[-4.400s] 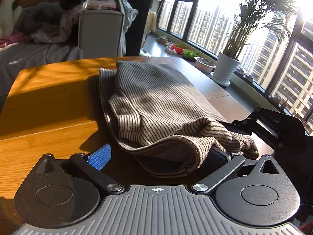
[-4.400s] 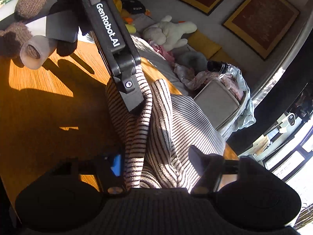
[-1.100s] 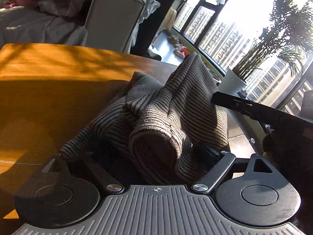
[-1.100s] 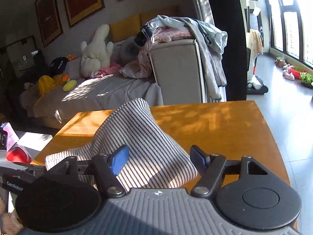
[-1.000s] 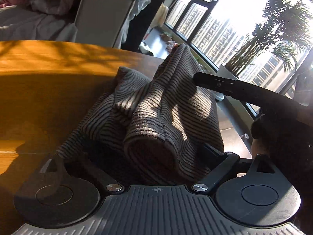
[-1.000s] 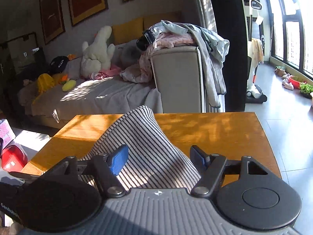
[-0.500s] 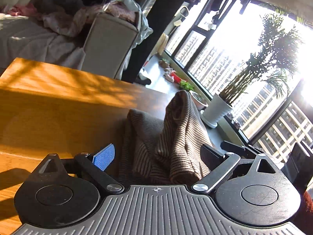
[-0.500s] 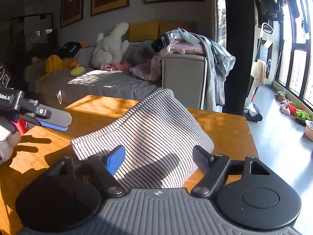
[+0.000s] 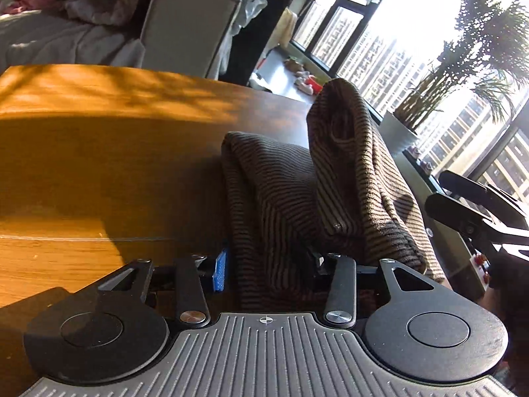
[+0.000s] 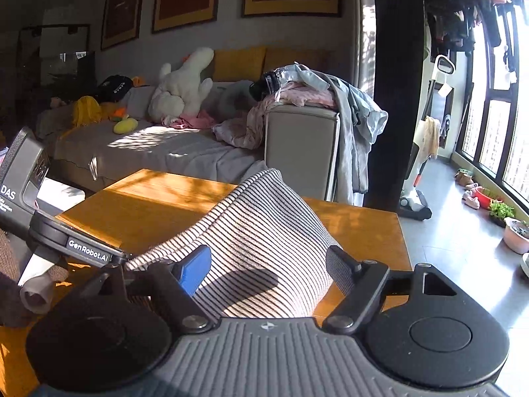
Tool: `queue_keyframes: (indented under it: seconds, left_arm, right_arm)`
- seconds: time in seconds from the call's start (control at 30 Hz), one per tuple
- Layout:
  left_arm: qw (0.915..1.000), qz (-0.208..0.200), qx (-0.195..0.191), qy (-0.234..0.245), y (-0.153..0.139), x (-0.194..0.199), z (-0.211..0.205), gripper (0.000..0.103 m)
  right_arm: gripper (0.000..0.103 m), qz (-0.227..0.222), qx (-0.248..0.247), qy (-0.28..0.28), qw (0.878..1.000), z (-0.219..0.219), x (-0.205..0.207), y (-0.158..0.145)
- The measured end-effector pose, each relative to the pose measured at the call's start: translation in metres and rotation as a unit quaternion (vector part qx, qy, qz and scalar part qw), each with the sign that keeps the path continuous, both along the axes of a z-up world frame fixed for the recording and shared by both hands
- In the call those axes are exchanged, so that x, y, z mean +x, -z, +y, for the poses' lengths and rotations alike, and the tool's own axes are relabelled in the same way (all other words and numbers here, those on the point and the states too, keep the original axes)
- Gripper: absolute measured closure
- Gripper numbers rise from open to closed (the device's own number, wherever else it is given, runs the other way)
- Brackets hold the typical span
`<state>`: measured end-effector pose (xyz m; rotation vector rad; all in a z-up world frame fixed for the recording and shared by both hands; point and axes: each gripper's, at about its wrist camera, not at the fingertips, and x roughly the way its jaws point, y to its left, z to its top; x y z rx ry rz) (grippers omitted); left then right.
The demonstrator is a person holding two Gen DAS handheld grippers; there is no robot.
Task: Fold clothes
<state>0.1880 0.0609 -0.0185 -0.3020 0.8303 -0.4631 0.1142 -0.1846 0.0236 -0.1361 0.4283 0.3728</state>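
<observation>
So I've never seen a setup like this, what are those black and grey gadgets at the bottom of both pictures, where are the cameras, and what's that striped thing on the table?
There is no robot here. A person holds a two-finger gripper in each hand, and each gripper carries a wide-angle camera that looks forward along its fingers. That is why a grey ribbed body with two black arms fills the bottom of both pictures.

One picture comes from the left gripper and faces the windows and a potted plant. The other comes from the right gripper and faces a sofa piled with laundry and soft toys.

A striped sweater lies bunched on the wooden table, one part standing up in a peak. The left gripper's jaws are closing with a fold of it between them. The right gripper is open, with the sweater between its fingers but not pinched.
</observation>
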Motion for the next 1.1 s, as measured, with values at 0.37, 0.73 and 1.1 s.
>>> queue_keyframes:
  seconds: [0.37, 0.73, 1.1]
  left_arm:
    - [0.9992, -0.04, -0.004, -0.005, -0.017, -0.028, -0.015, 0.029]
    - [0.9967, 0.031, -0.049, -0.056, -0.02, -0.011, -0.008, 0.05]
    - [0.9946, 0.056, -0.075, 0.044, 0.008, 0.019, -0.025, 0.055]
  right_arm:
    - [0.02, -0.044, -0.048, 0.002, 0.998, 0.019, -0.018, 0.005]
    - [0.025, -0.006, -0.143, -0.02, 0.99, 0.037, 0.005, 0.038]
    - [0.087, -0.005, -0.029, 0.056, 0.998, 0.016, -0.027, -0.015]
